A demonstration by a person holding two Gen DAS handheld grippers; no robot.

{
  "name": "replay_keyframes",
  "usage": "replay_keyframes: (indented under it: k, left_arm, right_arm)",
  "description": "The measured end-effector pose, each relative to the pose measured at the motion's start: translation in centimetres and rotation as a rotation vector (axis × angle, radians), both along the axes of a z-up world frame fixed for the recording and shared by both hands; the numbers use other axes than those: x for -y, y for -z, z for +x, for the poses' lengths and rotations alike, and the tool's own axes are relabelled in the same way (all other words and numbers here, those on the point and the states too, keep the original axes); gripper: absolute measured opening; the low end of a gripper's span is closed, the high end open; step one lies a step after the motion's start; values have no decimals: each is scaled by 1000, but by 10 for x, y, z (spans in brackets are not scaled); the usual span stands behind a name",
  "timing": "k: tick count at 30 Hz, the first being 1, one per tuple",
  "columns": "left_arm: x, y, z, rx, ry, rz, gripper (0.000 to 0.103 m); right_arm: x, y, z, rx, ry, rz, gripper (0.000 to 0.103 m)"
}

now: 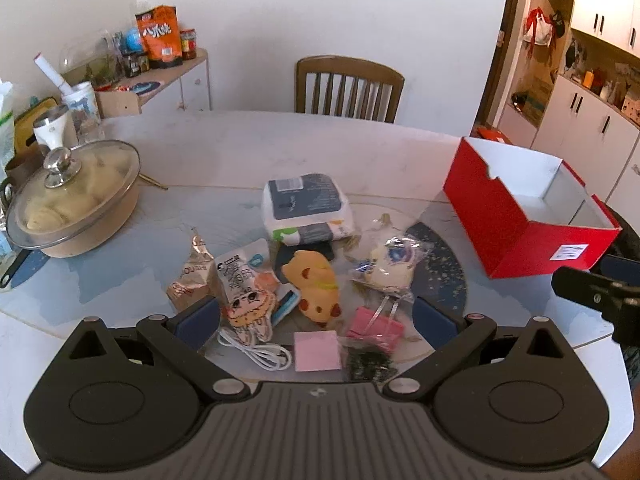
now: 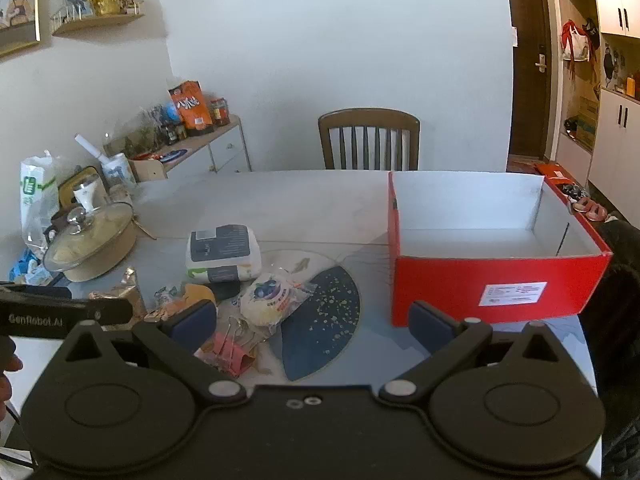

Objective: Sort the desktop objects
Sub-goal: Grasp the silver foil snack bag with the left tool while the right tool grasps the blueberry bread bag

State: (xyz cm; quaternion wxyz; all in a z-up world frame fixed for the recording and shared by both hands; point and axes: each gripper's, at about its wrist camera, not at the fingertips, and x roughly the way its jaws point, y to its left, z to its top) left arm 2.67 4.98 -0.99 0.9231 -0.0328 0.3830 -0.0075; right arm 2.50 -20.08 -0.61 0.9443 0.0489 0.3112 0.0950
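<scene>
Both grippers, left gripper [image 1: 316, 316] and right gripper [image 2: 312, 322], hover with fingers spread wide, holding nothing. Clutter, including a yellow plush toy [image 1: 314, 286], sits mid-worktop [image 1: 240, 148]; the red box [image 2: 496, 276], apparently empty, stands near the right edge.

The words "GenRobot.AI" stood in pale letters on the black side of the left gripper [image 2: 60, 314], seen at the left edge of the right wrist view. A shiny foil snack bag [image 1: 191, 276] on the table showed the letters "OUGH", with the start of the word hidden. The orange snack bag [image 1: 160, 36] on the side cabinet had big white Chinese writing, too small to read. The red box [image 2: 496, 288] wore a white label [image 2: 513, 293] with tiny print that could not be read. The cartoon packet [image 1: 244, 292] had writing too, but it was blurred.
</scene>
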Motion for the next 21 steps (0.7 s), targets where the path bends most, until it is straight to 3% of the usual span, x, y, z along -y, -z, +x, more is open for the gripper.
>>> replay_keyframes:
  k: [21]
  left_arm:
    - [-93,39,55,-54,41,6,102]
  right_arm:
    - [-74,36,90,-107,74,-89,100]
